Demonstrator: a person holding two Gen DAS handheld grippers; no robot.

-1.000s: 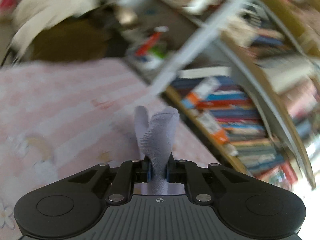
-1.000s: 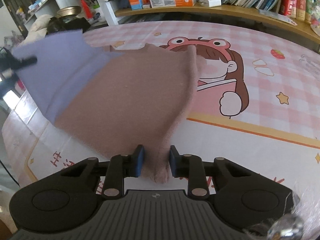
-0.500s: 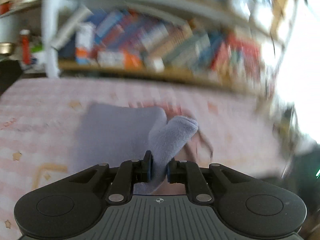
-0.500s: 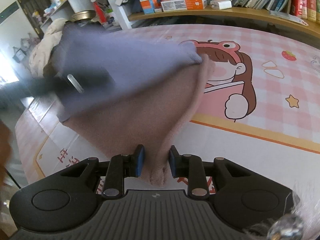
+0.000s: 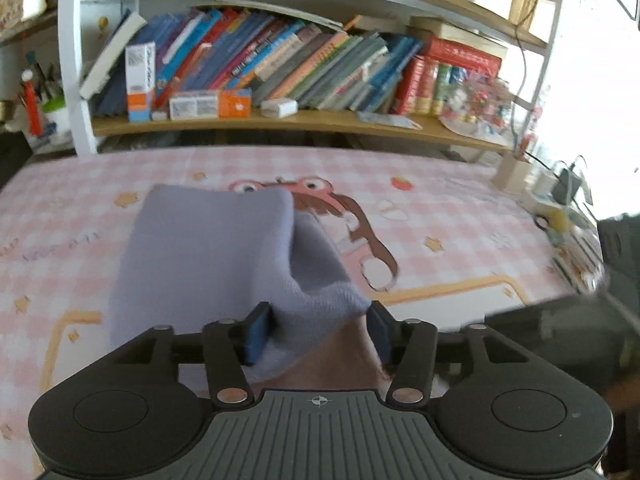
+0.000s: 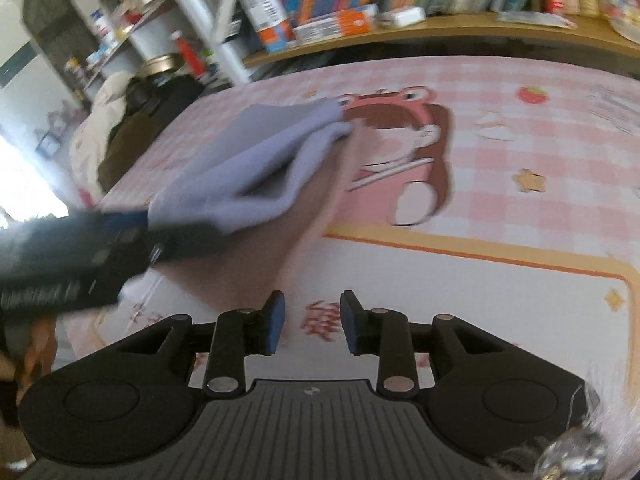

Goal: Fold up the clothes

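**Garment down on the pink mat**

Lying folded over on the pink checked mat (image 5: 460,216): a lilac-and-tan garment (image 5: 208,248), lilac layer on top, tan beneath. Left gripper (image 5: 318,330) just spread apart, lilac fold bunched loosely between the blue pads (image 5: 256,332), no squeeze visible. Right gripper (image 6: 312,322) parted narrowly, nothing between, tan edge just beside its left pad. Bookshelf (image 5: 304,120) behind.
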